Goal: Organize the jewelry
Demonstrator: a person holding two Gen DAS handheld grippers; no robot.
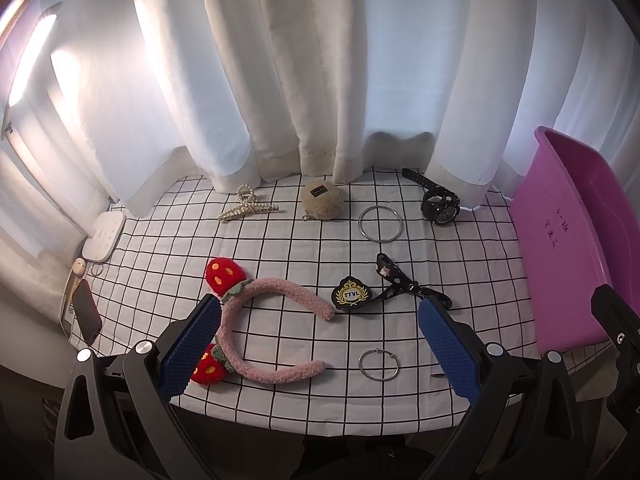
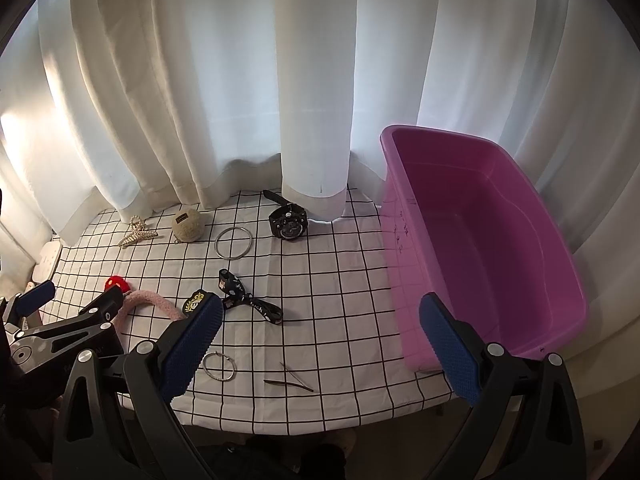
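The left gripper [image 1: 320, 344] is spread wide and holds nothing; its left pad [image 1: 192, 350] hangs over the pink headband [image 1: 276, 292], whether touching cannot be told. The right gripper [image 2: 320, 344] is equally wide apart and empty, above the cloth's near edge, with the pink bin [image 2: 480, 248] just beside its right pad [image 2: 450, 348].

The jewelry lies spread on the checked cloth [image 1: 280, 248], well apart: one headband with two red strawberries, two metal rings (a large one [image 1: 380, 225] at the back, a small one [image 1: 378, 365] near the front edge), one black watch [image 1: 439, 202], one pearl claw clip [image 1: 246, 207], one fuzzy tan pouch [image 1: 322, 201], one crest badge [image 1: 352, 294] touching a black printed strap [image 1: 400, 284], and one thin hairpin [image 2: 290, 380] by the front edge. The bin holds nothing visible.

Bare cloth lies open between strap and bin. Curtains [image 2: 280, 80] close the far edge.
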